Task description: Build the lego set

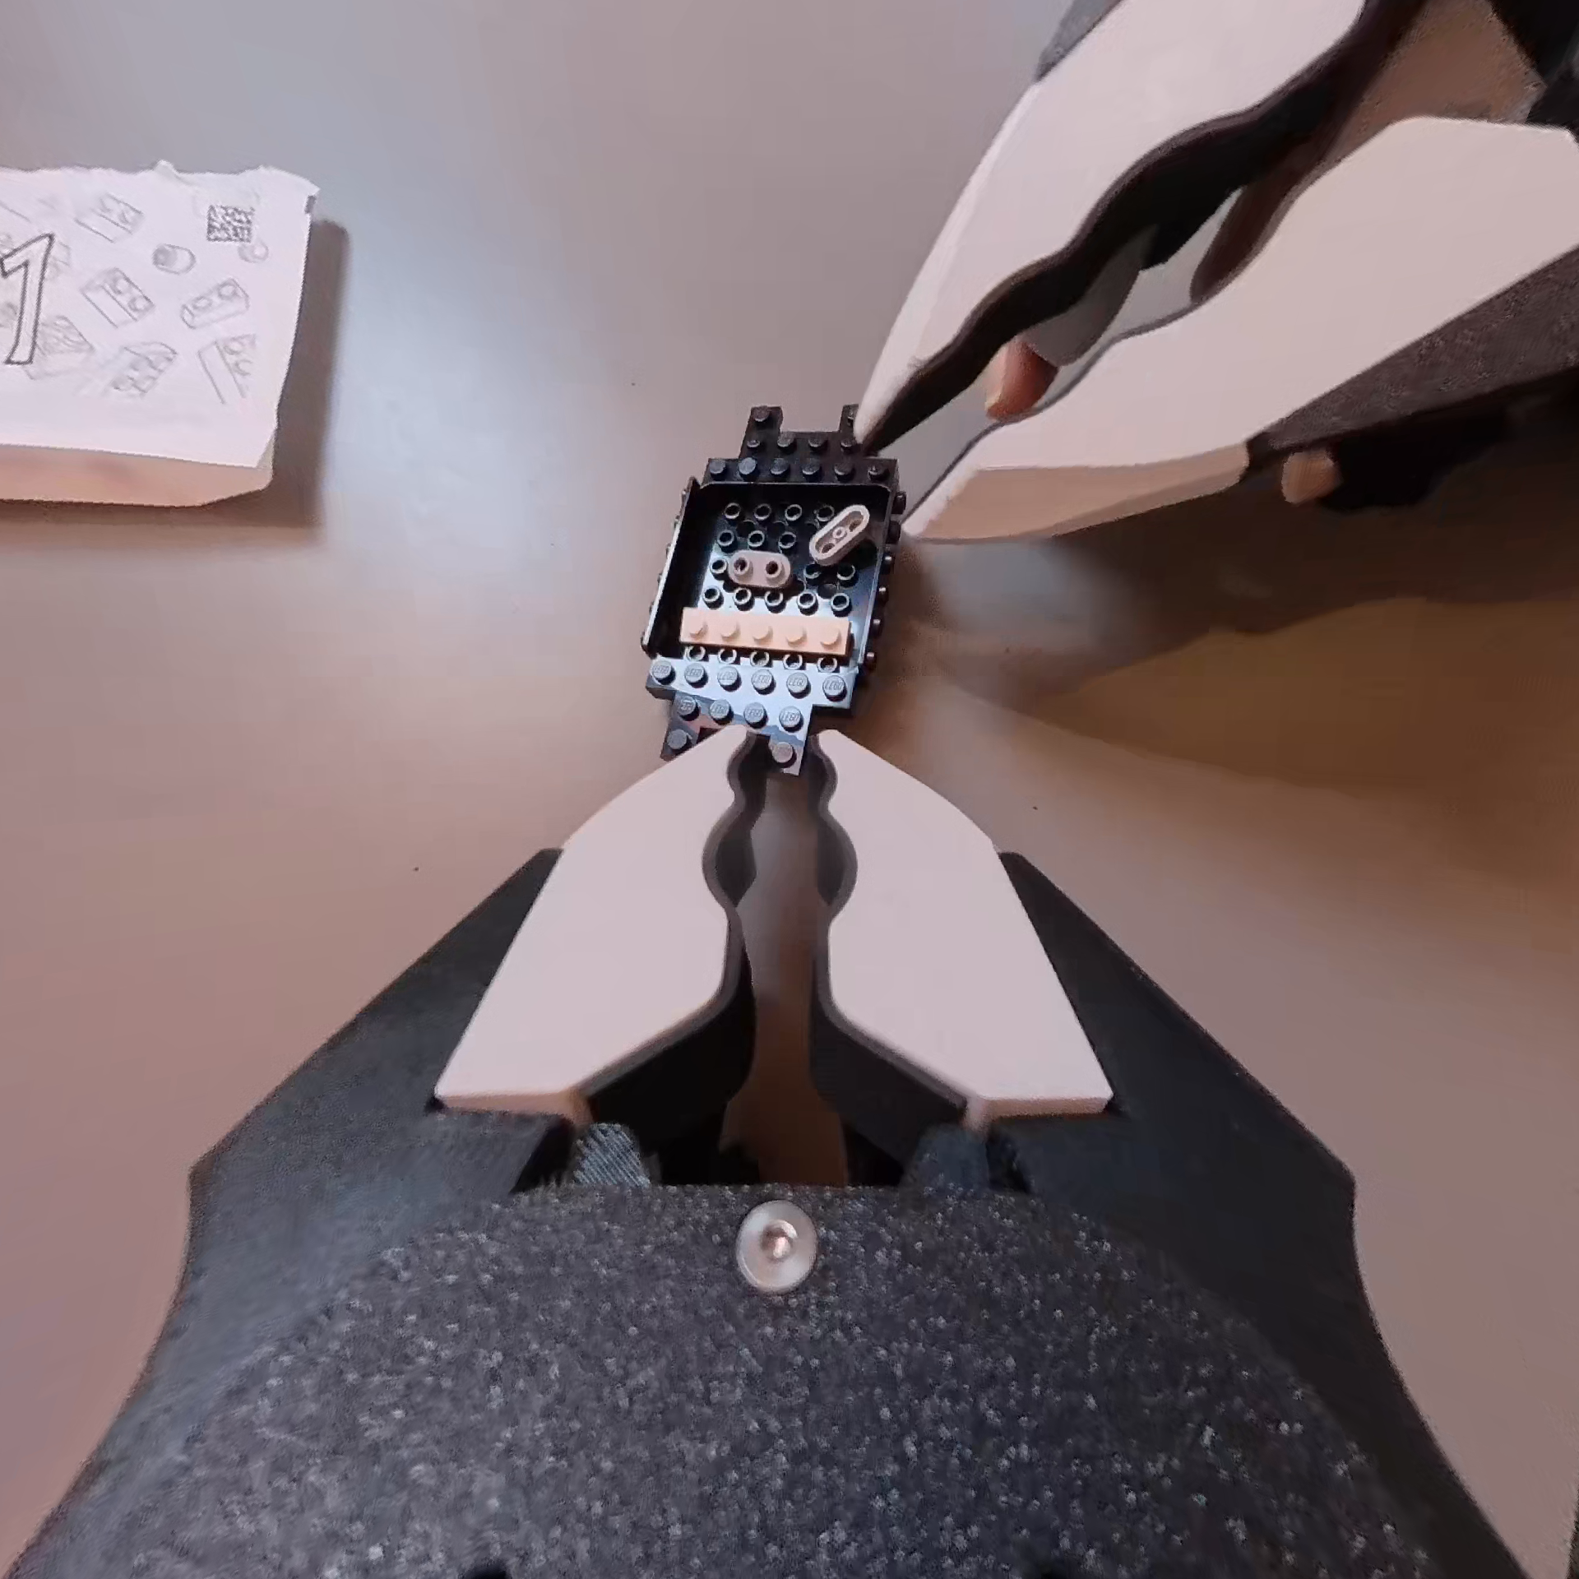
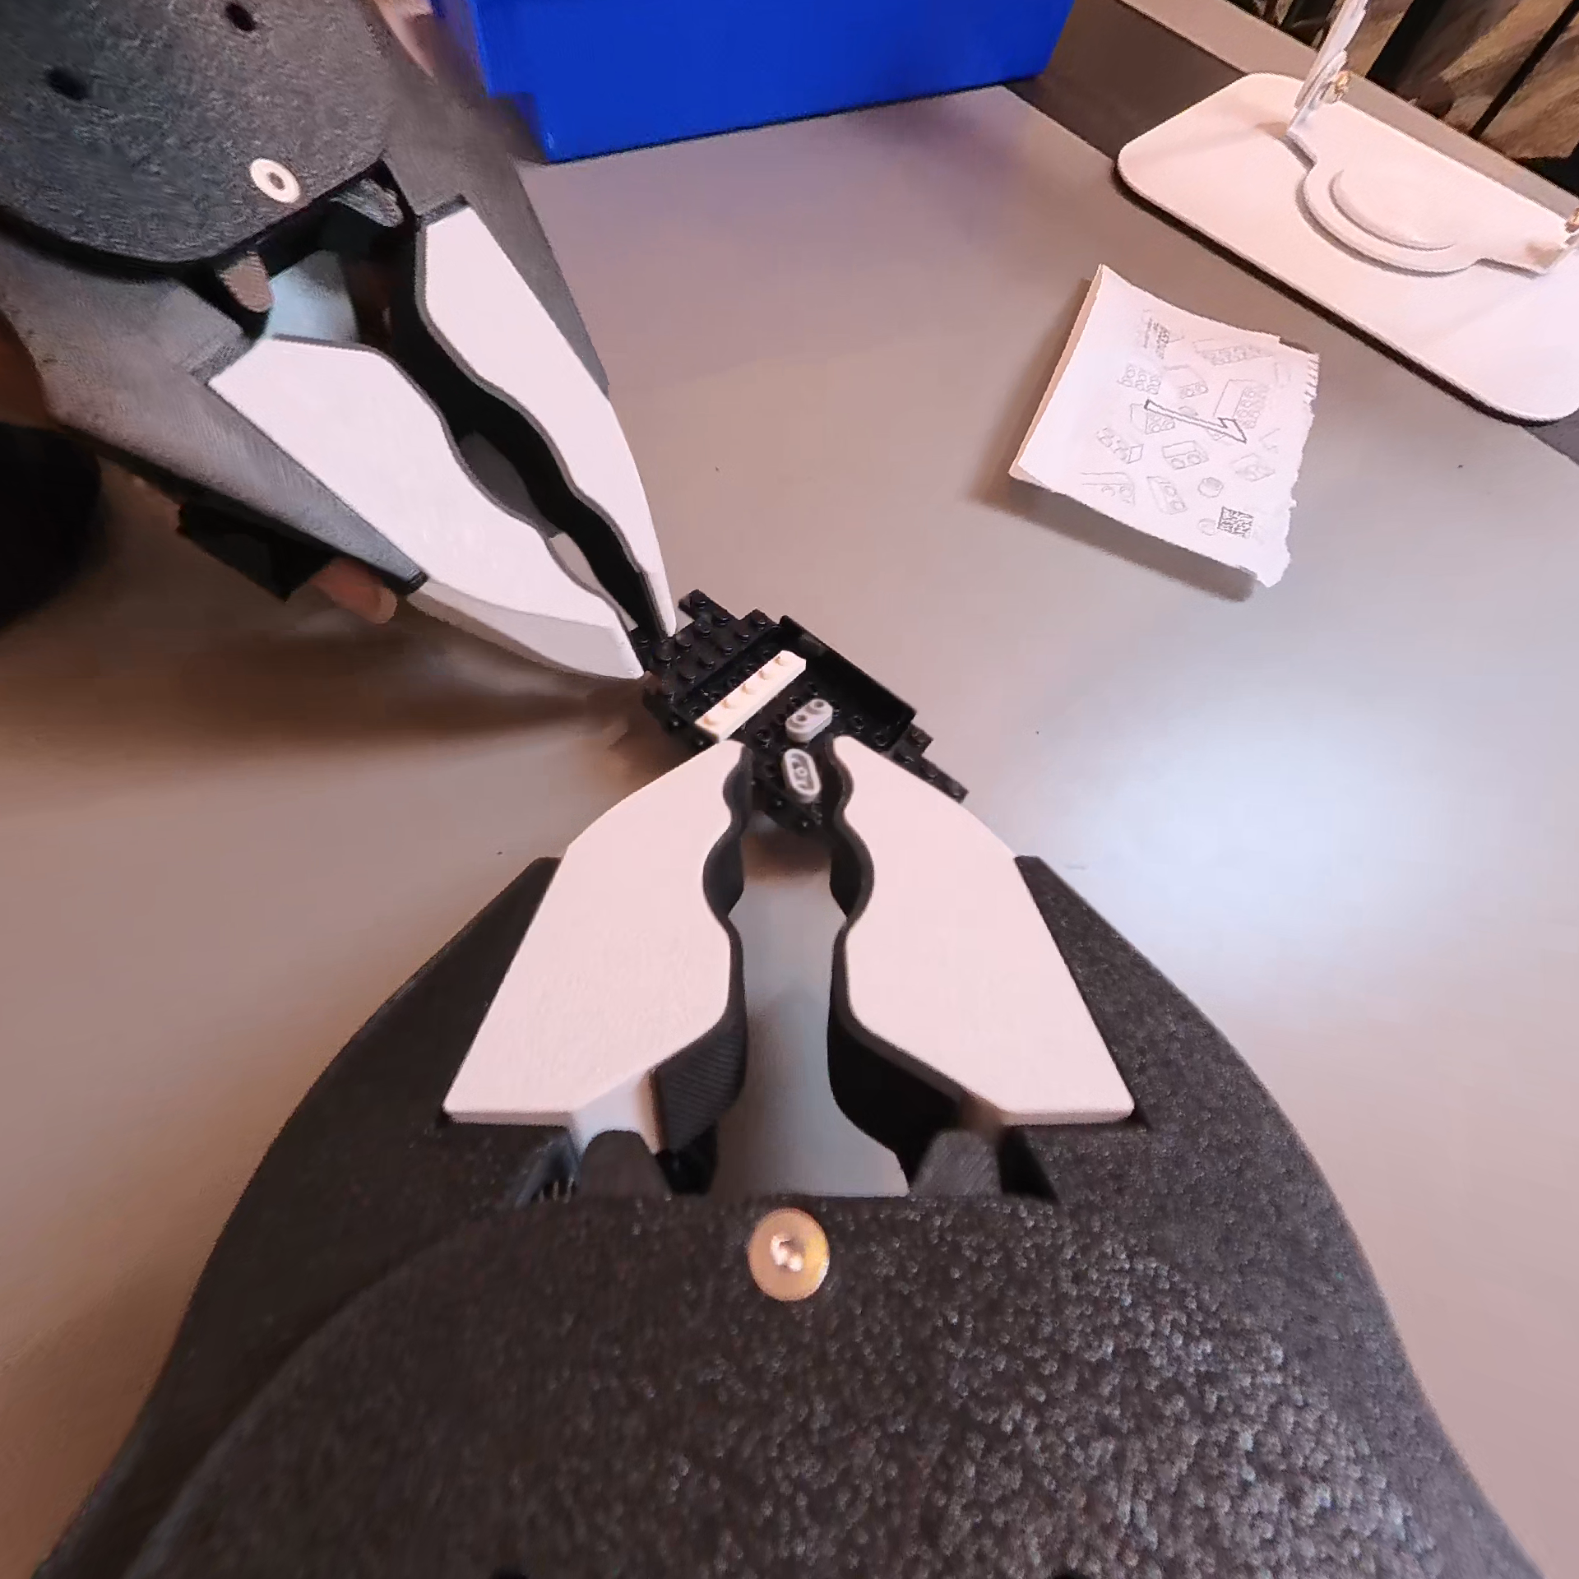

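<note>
A black lego build (image 1: 769,598) with low walls lies on the grey table and also shows in the right wrist view (image 2: 863,692). A pale long plate (image 1: 765,634) crosses it. One small grey oval piece (image 1: 756,566) sits flat on its studs. A second oval piece (image 1: 842,531) lies tilted inside. My left gripper (image 1: 777,752) is shut on the build's near end tab; it also shows in the right wrist view (image 2: 642,654). My right gripper (image 2: 790,756) is slightly open over the far end, with the tilted oval piece (image 2: 801,769) loose between its tips.
A torn white paper bag with brick drawings (image 1: 145,325) lies to the left of the build and shows in the right wrist view (image 2: 1171,436). A blue bin (image 2: 769,68) and a white stand base (image 2: 1333,231) sit at the table's far side. Left tips to right tips: about 6 centimeters.
</note>
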`<act>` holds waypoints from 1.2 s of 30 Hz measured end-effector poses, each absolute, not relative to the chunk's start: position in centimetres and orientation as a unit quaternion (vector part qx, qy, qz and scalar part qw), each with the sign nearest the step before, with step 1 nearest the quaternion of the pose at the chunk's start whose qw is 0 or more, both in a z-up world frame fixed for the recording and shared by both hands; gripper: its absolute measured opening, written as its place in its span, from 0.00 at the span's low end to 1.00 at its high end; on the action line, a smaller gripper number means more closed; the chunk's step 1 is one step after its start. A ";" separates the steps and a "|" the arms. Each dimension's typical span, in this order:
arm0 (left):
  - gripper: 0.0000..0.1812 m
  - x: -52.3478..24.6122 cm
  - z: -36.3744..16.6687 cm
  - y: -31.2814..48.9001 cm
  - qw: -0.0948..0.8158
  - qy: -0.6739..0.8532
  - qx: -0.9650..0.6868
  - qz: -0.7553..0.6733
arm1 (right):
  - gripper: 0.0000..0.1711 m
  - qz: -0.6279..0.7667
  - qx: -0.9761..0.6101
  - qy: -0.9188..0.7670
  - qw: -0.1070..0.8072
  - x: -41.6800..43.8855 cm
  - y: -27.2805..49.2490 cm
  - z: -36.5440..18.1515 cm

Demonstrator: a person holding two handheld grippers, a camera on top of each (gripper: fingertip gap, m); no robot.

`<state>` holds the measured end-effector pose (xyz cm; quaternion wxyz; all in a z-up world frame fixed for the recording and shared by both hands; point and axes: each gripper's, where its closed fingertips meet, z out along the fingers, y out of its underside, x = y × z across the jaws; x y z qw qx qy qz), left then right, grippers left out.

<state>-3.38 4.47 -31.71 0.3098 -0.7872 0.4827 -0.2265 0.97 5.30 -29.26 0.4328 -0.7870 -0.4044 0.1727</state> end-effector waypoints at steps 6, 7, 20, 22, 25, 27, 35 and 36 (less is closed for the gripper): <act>0.05 -3.3 -32.2 4.4 0.311 0.494 -0.783 -0.213 | 0.10 0.155 -0.792 -0.471 0.357 0.4 6.4 -31.2; 0.05 -3.4 -32.3 4.4 0.312 0.495 -0.784 -0.210 | 0.10 0.155 -0.792 -0.483 0.339 0.3 6.5 -31.5; 0.05 -4.1 -33.0 5.2 0.331 0.523 -0.772 -0.143 | 0.11 0.130 -0.779 -0.575 0.212 -0.4 7.4 -32.4; 0.05 -4.0 -33.0 5.0 0.332 0.530 -0.767 -0.142 | 0.11 0.134 -0.780 -0.575 0.207 -0.6 7.5 -32.7; 0.05 -4.0 -33.0 5.0 0.333 0.533 -0.765 -0.141 | 0.09 0.140 -0.779 -0.577 0.202 -0.8 7.6 -33.0; 0.05 -4.0 -33.0 5.0 0.334 0.532 -0.764 -0.145 | 0.09 0.145 -0.778 -0.579 0.199 -0.8 7.6 -33.0; 0.14 -3.7 -29.6 4.7 0.357 0.443 -0.761 -0.311 | 0.09 0.258 -0.667 -0.612 0.339 -2.6 6.5 -27.7; 0.13 -3.3 -28.4 4.4 0.354 0.413 -0.753 -0.371 | 0.09 0.269 -0.644 -0.615 0.367 -2.9 6.0 -26.4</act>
